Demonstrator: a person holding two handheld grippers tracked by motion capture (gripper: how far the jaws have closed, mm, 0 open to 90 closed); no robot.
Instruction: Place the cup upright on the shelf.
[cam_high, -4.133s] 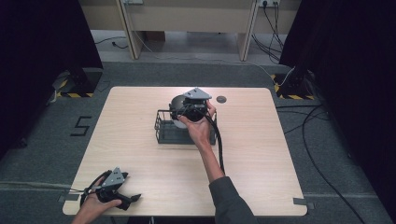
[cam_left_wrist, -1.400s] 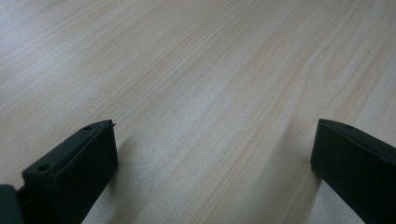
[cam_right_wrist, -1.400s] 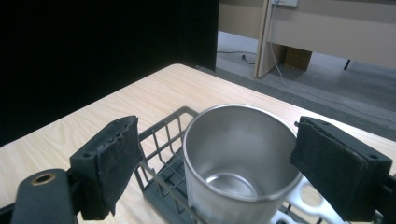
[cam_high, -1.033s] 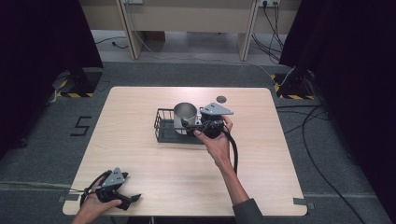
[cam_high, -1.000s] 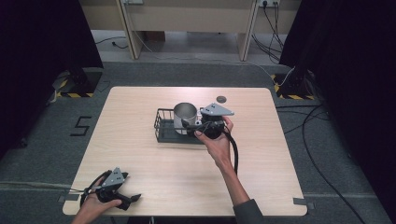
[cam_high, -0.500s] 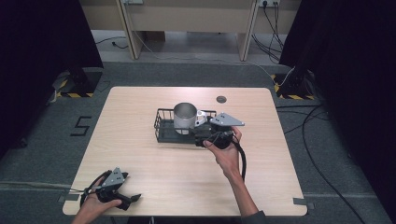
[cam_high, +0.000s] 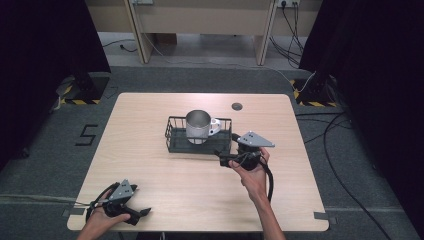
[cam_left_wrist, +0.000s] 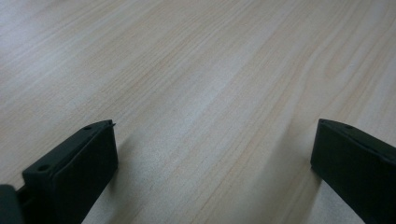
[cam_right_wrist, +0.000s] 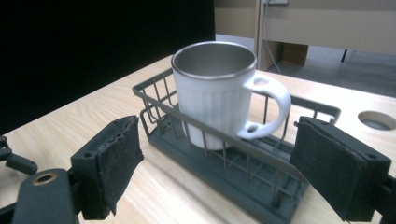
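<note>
Now your right gripper (cam_high: 224, 159) hovers just off the near right corner of the dark wire basket (cam_high: 173, 135), jaws spread wide and empty, pointed back toward the basket. Your right hand (cam_high: 253, 172) holds it from the near side, its black cable looping down past your wrist, the grey three-cornered plate on top.

Inside the basket stands a white mug (cam_high: 198, 127) with a steel-lined interior, upright, its handle turned toward the basket's right end. From the right gripper view, the mug (cam_right_wrist: 218, 95) sits at the left part of the basket (cam_right_wrist: 243, 179), ribbed on its outer wall, handle facing the right jaw; both padded jaws frame the basket without touching it, and the left pad looks frayed at its edge.

Near the front left corner of the light wooden table (cam_high: 150, 175), your left hand (cam_high: 107, 212) rests with the left gripper (cam_high: 141, 213), well apart from the basket. The left gripper view shows its two black jaws held wide over bare wood grain (cam_left_wrist: 196, 93), nothing between them.

A round cable port (cam_high: 237, 106) lies in the tabletop behind the basket, toward the right. On the floor to the left, a "5" (cam_high: 87, 135) is marked on the grey carpet.
</note>
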